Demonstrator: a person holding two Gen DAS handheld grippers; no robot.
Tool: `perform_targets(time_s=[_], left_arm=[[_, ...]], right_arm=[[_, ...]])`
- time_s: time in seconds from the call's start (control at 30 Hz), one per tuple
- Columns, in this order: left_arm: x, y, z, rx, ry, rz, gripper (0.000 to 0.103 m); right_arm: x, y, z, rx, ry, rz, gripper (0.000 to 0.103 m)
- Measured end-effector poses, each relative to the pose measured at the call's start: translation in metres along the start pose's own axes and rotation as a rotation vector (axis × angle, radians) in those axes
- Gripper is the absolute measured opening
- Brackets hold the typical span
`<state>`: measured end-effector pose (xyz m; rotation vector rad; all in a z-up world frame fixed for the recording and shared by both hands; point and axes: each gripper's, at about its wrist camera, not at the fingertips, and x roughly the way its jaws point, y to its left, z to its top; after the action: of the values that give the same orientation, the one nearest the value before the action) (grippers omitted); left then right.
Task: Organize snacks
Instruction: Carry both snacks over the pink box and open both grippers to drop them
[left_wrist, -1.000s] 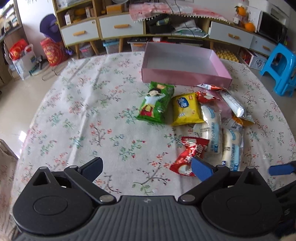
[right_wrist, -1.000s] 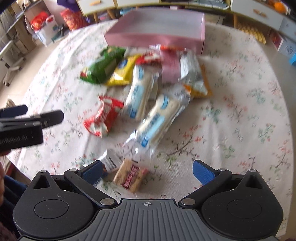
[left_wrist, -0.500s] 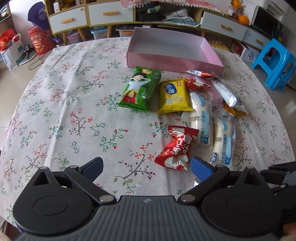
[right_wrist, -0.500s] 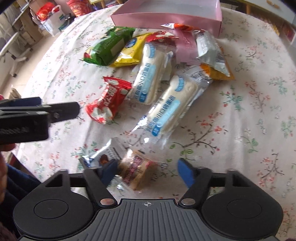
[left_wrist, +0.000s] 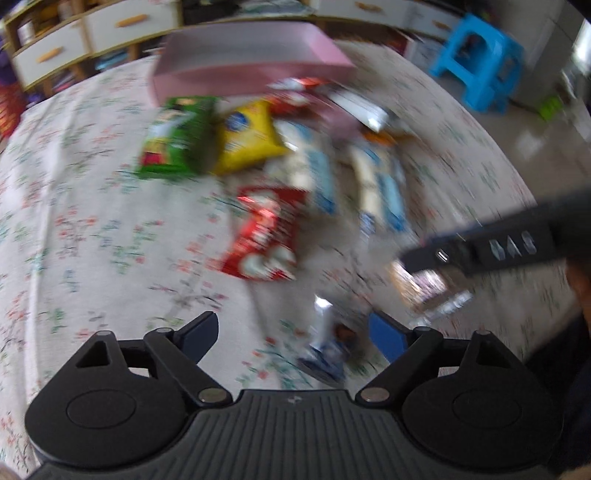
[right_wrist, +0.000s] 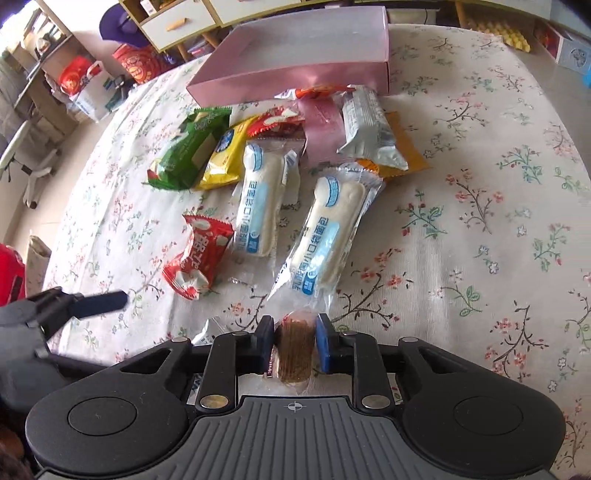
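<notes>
1. Right gripper: fingers closed on one brown wafer snack in clear wrap, at the near edge of the floral tablecloth.
2. Left gripper: fingers wide apart, holding nothing; view blurred.
3. Count on cloth: two white bread packs, two red packs, one green, one yellow, one silver.
4. One pink box behind the pile.

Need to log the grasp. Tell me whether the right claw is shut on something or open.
Shut. The right claw has both fingers pressed against a brown wafer biscuit in clear wrap, held between them at the near end of the floral tablecloth.
</notes>
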<state>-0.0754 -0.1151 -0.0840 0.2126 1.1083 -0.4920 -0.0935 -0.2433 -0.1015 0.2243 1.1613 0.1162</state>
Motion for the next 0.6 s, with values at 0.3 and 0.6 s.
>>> perform_targets(time_s=[0.3,0.6], left_arm=[[0.01,-0.017,-0.008,0.12,-0.024,0.06,0.026],[-0.015,0.013,0.009,-0.026,-0.14,-0.057,0.022]], right_arm=[[0.004,0.01,-0.002,-0.015,0.079,0.056,0.026],[-0.025,-0.002,0.012,0.035,-0.034,0.116,0.019]])
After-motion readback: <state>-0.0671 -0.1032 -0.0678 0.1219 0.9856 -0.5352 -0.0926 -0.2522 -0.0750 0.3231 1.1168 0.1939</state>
